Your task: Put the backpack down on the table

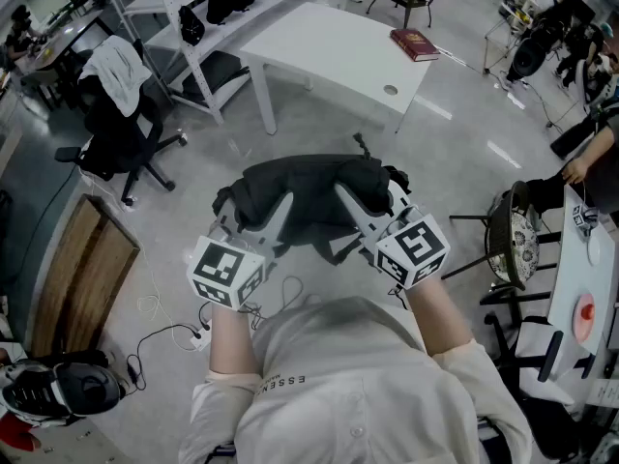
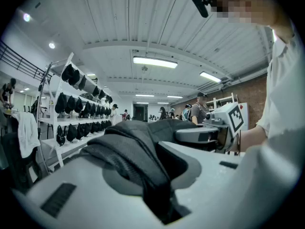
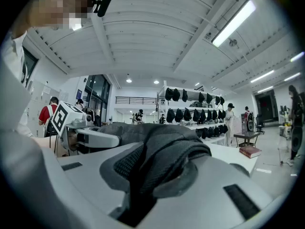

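A black backpack (image 1: 309, 196) hangs in the air over the grey floor, held between both grippers in front of me. My left gripper (image 1: 271, 222) is shut on a strap of the backpack (image 2: 133, 156), whose dark webbing runs between its white jaws. My right gripper (image 1: 363, 218) is shut on another padded strap (image 3: 162, 161). Each gripper view shows the other gripper across the bag: the right gripper (image 2: 209, 130) and the left gripper (image 3: 90, 137). The white table (image 1: 329, 51) stands ahead of the bag, some way off.
A red book (image 1: 414, 43) lies at the table's far right corner. Behind it, white shelves (image 1: 222, 8) carry several black bags. An office chair (image 1: 121, 114) draped with white cloth stands at left, a round chair (image 1: 513, 235) at right, and cables (image 1: 174, 327) trail on the floor.
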A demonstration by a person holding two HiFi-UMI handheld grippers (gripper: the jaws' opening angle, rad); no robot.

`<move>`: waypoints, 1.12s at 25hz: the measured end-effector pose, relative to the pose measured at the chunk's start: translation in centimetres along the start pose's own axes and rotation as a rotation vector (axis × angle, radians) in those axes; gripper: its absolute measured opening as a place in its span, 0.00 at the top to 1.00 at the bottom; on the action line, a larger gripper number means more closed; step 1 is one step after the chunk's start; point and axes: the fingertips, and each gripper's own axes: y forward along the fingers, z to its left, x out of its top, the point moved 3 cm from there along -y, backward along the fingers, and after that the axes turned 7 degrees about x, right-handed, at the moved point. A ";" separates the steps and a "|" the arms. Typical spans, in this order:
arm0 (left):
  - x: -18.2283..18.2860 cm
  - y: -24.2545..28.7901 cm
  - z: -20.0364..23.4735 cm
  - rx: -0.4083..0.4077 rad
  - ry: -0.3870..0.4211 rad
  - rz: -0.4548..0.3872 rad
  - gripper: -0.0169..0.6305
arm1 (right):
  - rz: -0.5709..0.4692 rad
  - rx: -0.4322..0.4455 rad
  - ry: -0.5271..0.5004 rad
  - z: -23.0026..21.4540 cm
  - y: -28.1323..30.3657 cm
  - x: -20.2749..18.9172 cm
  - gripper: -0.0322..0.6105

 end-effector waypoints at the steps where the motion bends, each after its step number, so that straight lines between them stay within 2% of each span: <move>1: 0.0 0.0 0.0 -0.001 -0.001 -0.001 0.84 | 0.000 -0.001 -0.002 0.0 0.0 0.0 0.82; 13: -0.2 -0.2 2.0 -0.008 -0.004 -0.007 0.84 | -0.012 -0.003 -0.011 0.4 1.9 0.2 0.81; 18: -0.9 -0.4 3.8 0.021 -0.002 0.009 0.84 | -0.015 0.021 0.022 0.5 4.0 -0.6 0.81; 24: -2.3 0.7 7.0 0.058 -0.035 0.032 0.84 | 0.014 0.076 0.044 -0.9 7.8 -1.6 0.81; 28: -3.2 3.1 9.2 0.082 -0.051 0.045 0.84 | 0.023 0.102 0.050 -3.3 10.5 -2.6 0.81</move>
